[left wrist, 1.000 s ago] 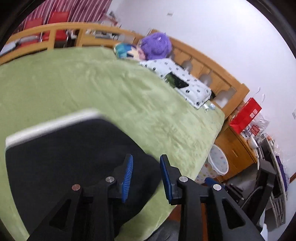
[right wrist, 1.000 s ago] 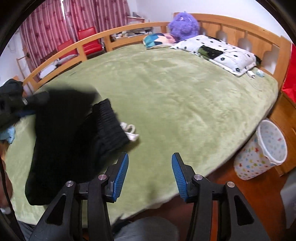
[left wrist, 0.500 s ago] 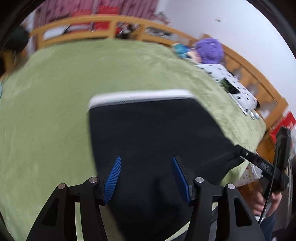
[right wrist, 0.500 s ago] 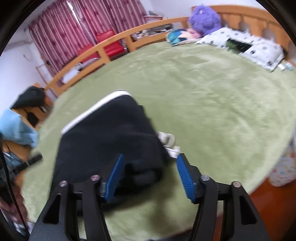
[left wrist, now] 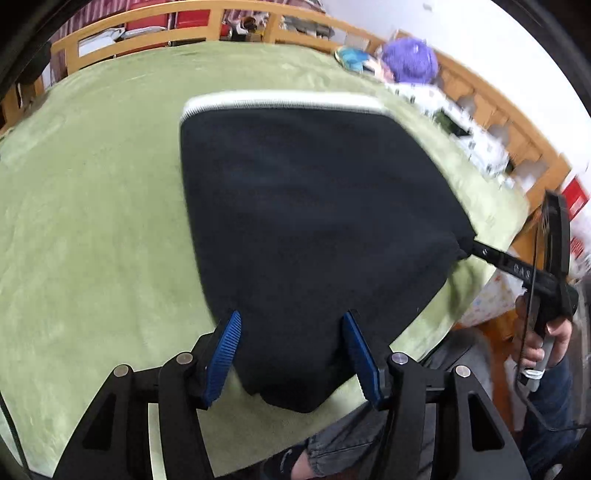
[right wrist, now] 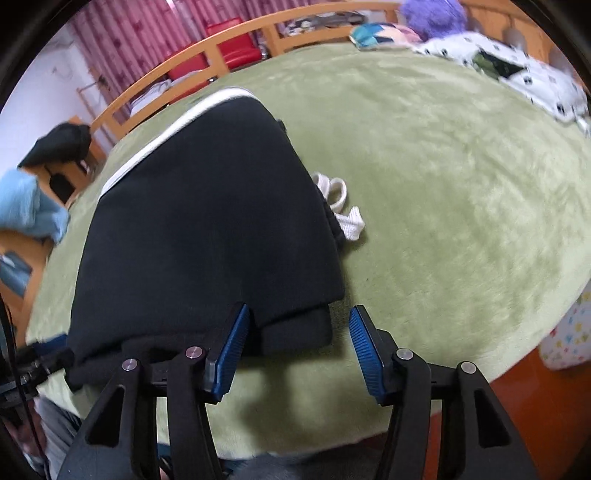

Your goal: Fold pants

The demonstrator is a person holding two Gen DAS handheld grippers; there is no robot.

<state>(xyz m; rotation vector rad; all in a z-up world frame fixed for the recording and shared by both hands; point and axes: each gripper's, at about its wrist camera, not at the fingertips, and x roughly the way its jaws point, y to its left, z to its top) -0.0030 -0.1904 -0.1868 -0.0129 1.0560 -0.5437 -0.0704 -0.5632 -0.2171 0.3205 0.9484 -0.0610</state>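
Observation:
The black pants (left wrist: 314, 229) lie folded flat on the green bed cover (left wrist: 92, 206), a white stripe along their far edge. My left gripper (left wrist: 291, 354) is open, its blue pads on either side of the near corner of the fabric. In the right wrist view the pants (right wrist: 207, 229) lie the same way, with the white drawstring (right wrist: 340, 206) spilling out on the right. My right gripper (right wrist: 295, 350) is open over the near right corner of the pants. The right gripper's body (left wrist: 517, 269) also shows in the left wrist view, touching the pants' right edge.
A white dotted pillow (right wrist: 517, 74) and a purple plush (right wrist: 432, 14) lie at the head of the bed. A wooden rail (left wrist: 147, 40) runs round the far side. A patterned bin (right wrist: 569, 332) stands on the floor to the right. Blue cloth (right wrist: 26, 210) lies far left.
Both grippers opened wide. The pants, which hung from the grippers a second ago, now lie flat on the bed, and both views have dropped closer to the near edge.

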